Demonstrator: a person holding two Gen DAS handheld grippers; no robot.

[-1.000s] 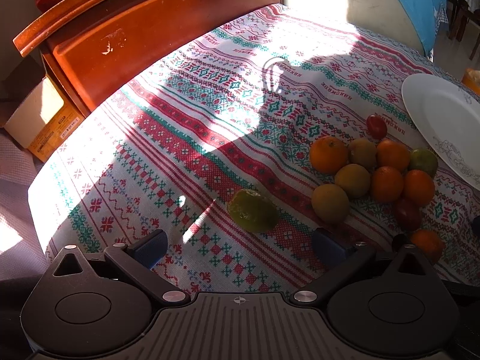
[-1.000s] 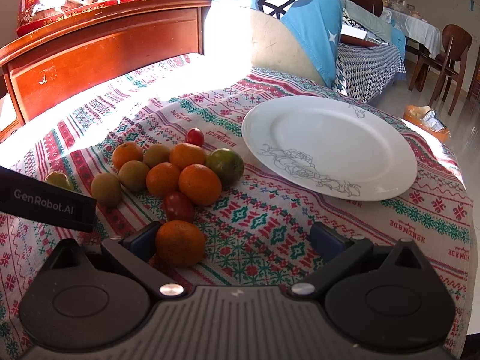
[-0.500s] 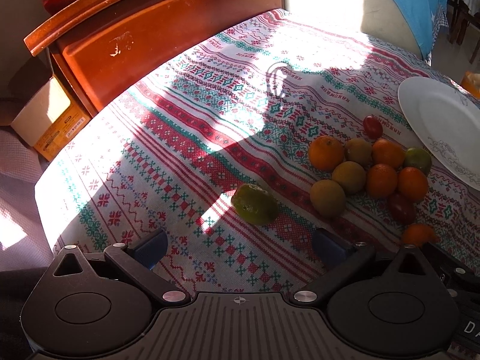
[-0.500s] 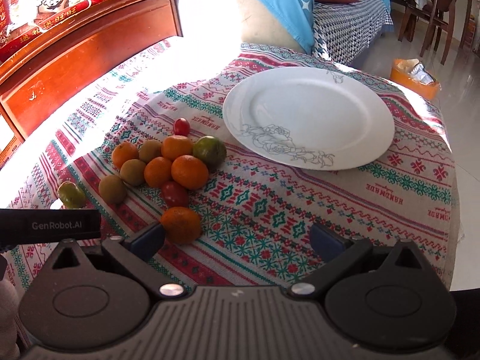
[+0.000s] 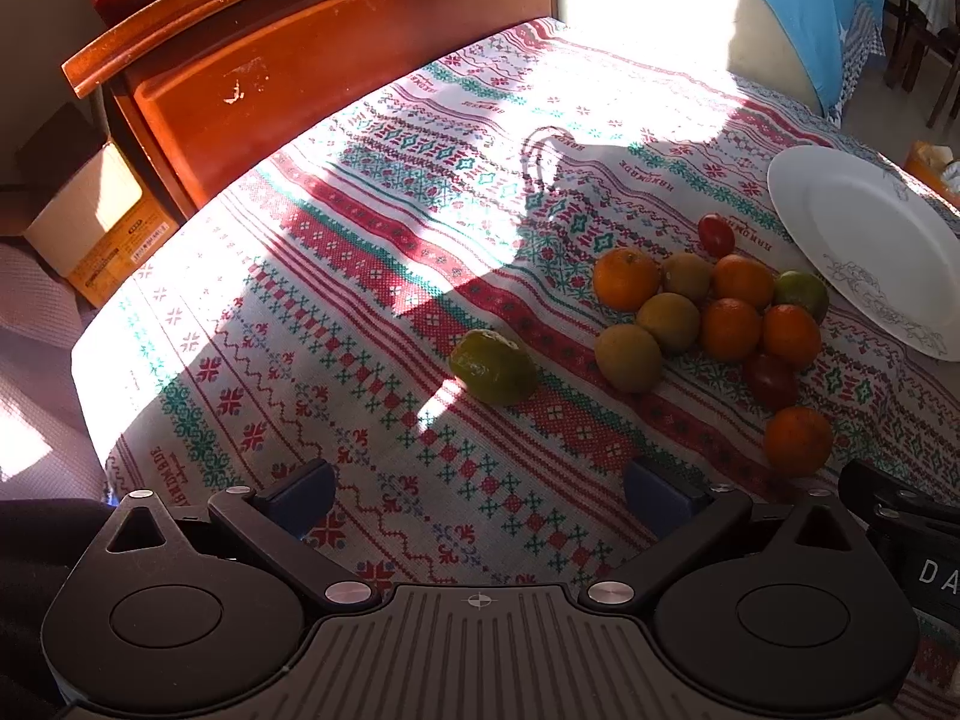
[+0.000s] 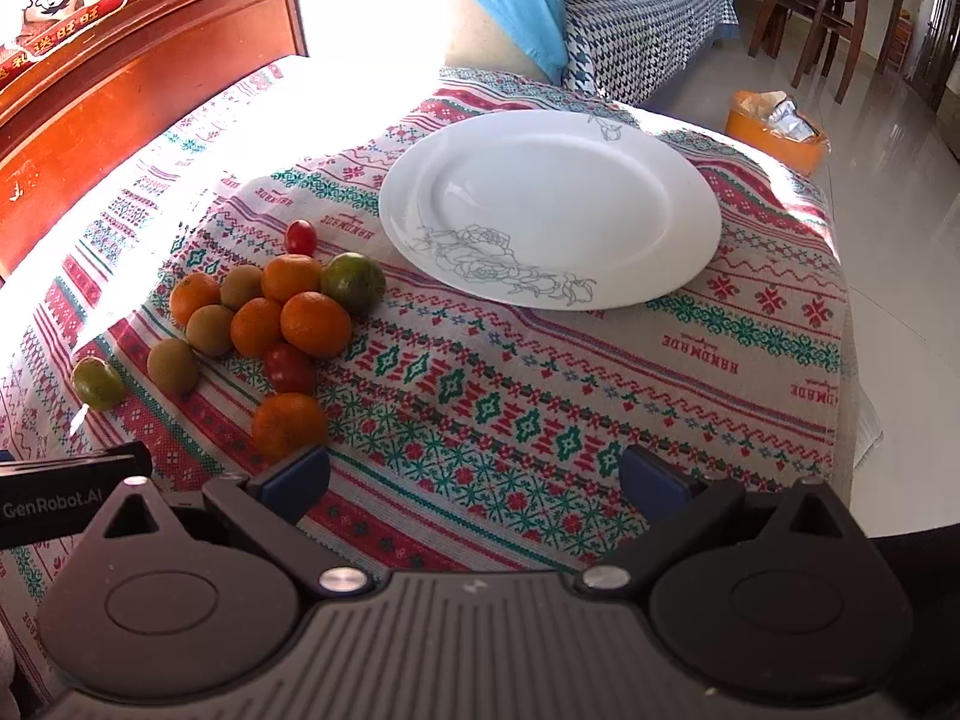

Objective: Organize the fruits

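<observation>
Sunlight and hard shadow fall across a tabletop [image 6: 690,372] draped in a red, green and white patterned cloth, with a red-brown wooden cabinet [image 5: 312,60] filling the upper left of both views and pale tiled floor [image 6: 894,228] with wooden chairs [image 6: 828,6] at the upper right of the right wrist view. A large white plate [image 6: 549,204] with a line-drawn flower sits bare at centre frame there, just right of a tight cluster of fruits [image 6: 270,306]: oranges, brownish and green fruits, two small red ones. A lone green fruit [image 5: 493,366] lies apart at centre of the left wrist view, ahead of the left tongs [image 5: 477,489], which stand wide apart and hold nothing. The right tongs [image 6: 474,477] are likewise spread and hold nothing, a stray orange [image 6: 288,426] just beyond their left tip.
</observation>
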